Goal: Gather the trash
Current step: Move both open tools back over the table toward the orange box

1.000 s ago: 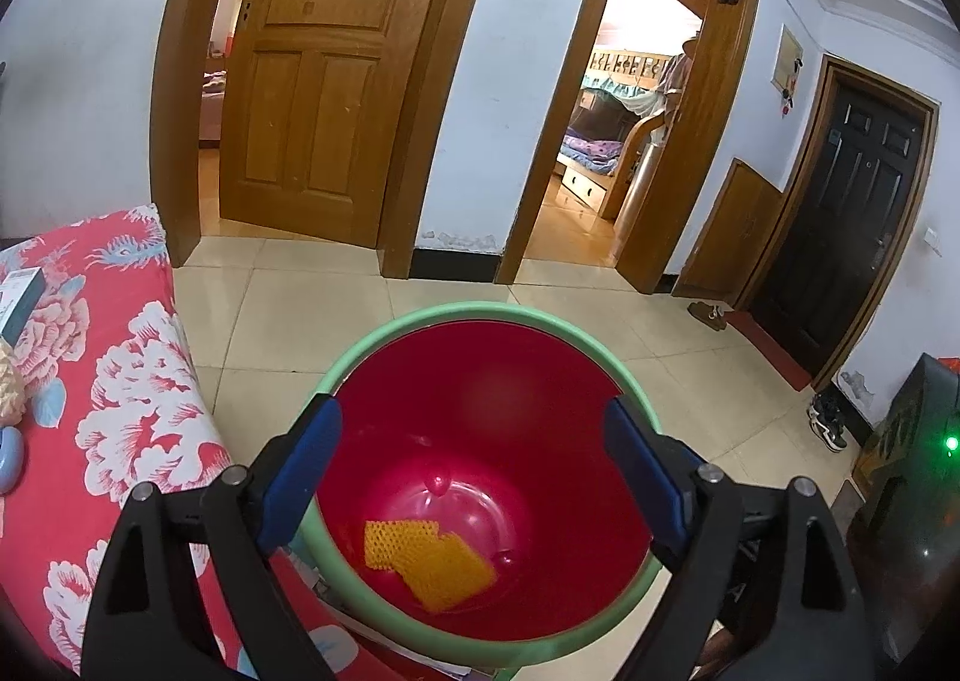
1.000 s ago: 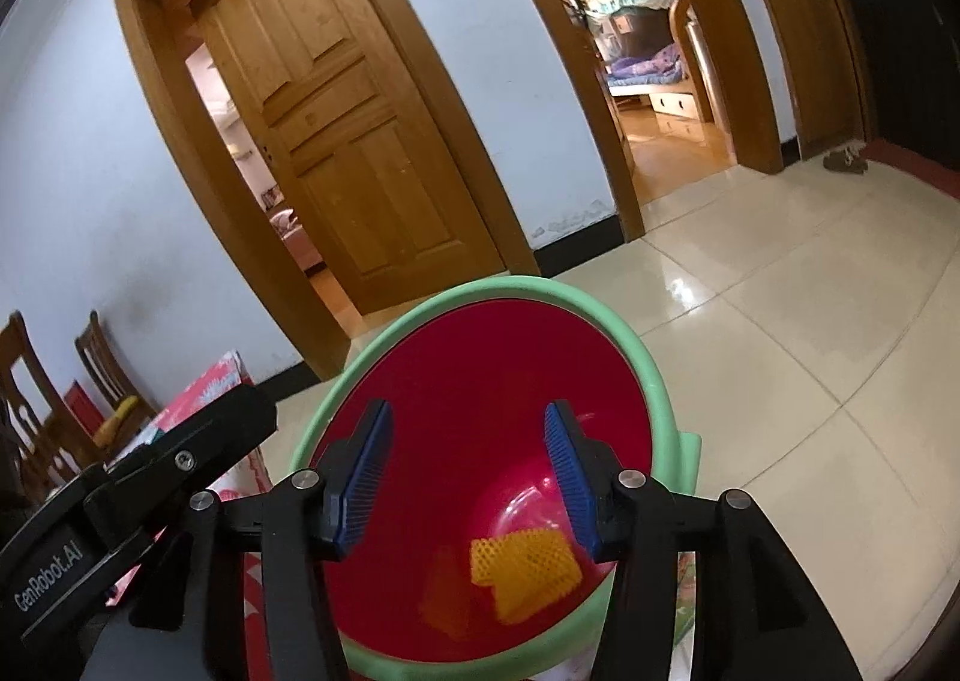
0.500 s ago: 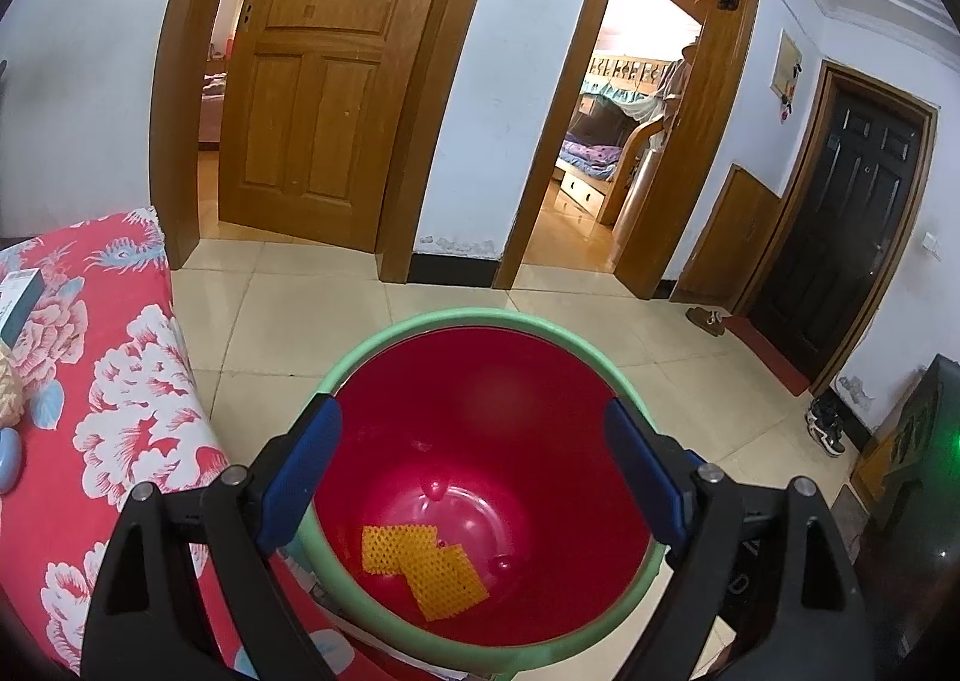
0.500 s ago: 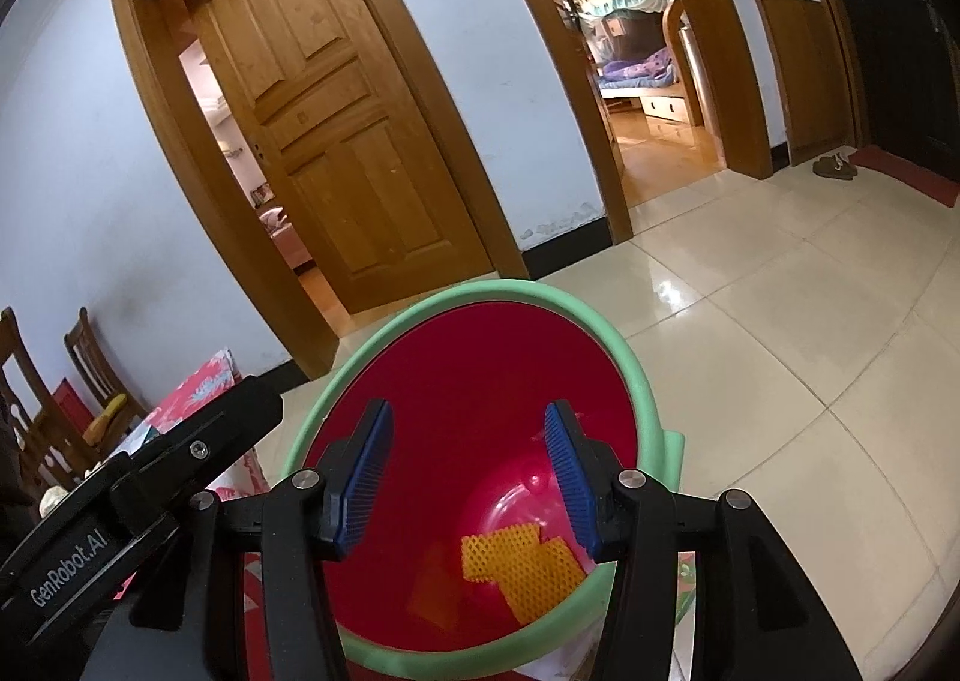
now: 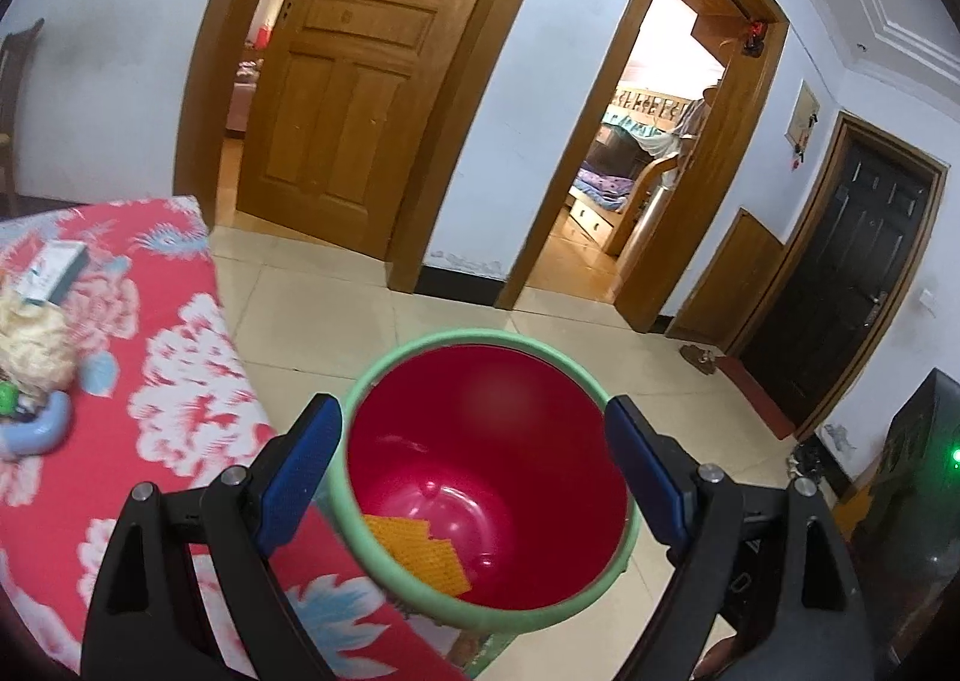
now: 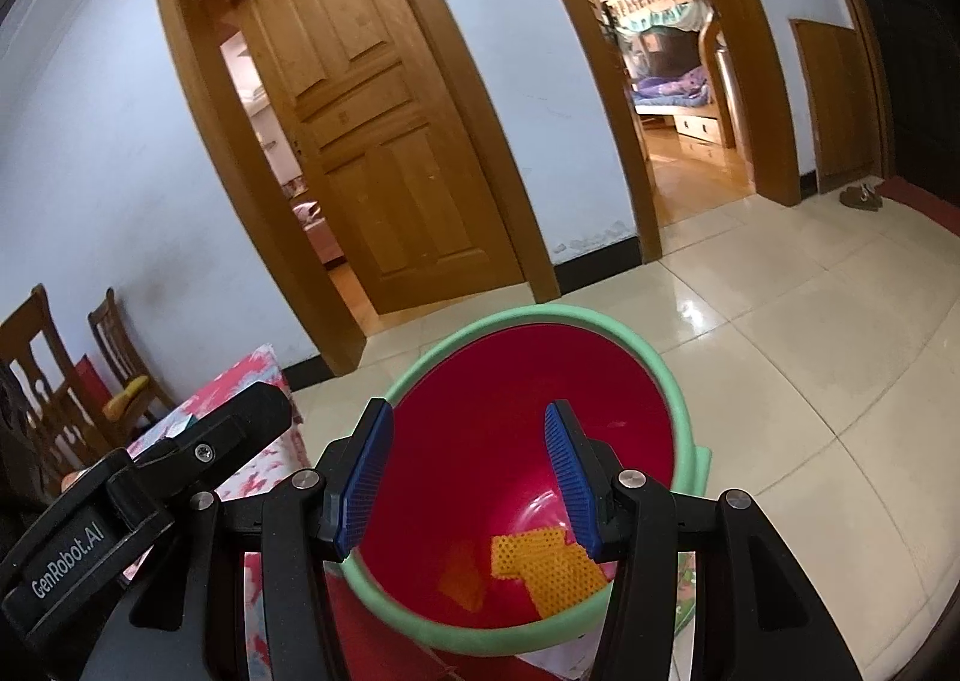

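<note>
Bin (image 5: 600,399) at lower centre, green rim beside table (image 5: 180,357) edge, orange mesh (image 5: 423,555) inside, left tongs (image 5: 474,471) and right tongs (image 6: 468,471) spread, empty, bare floor (image 6: 810,357) at right.

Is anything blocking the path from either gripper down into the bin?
Nothing visible. Both the left gripper and right gripper are open and empty above the bin, whose mouth is uncovered; only orange mesh lies at its bottom.
</note>
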`<state>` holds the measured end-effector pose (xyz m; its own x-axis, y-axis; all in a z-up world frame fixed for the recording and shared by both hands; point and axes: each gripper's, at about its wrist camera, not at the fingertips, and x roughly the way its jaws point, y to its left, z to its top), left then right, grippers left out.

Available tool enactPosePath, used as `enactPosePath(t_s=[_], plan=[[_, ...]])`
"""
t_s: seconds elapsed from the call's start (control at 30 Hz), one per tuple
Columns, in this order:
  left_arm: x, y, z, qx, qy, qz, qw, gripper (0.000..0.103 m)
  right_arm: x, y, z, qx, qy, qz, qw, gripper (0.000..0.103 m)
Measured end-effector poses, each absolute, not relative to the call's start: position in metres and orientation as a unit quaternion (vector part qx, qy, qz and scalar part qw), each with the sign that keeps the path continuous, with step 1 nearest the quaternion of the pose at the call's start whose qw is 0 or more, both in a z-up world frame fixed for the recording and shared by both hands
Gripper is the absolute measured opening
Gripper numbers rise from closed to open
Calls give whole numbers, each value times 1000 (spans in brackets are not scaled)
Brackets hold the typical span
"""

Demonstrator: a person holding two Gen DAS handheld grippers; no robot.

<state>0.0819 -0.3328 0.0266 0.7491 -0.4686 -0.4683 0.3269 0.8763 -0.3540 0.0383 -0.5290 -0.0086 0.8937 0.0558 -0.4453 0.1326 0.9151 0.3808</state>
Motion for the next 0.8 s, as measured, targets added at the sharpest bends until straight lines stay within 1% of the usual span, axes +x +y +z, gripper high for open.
enactPosePath(t_s=[0.47,0.8], plan=[[64,-266,48,-136,295,-159,932,90,24,-459,17,164,226,28,960,55],[58,-221,55,-136,307,-135,932,91,29,-406,27,144,247,33,958,58]])
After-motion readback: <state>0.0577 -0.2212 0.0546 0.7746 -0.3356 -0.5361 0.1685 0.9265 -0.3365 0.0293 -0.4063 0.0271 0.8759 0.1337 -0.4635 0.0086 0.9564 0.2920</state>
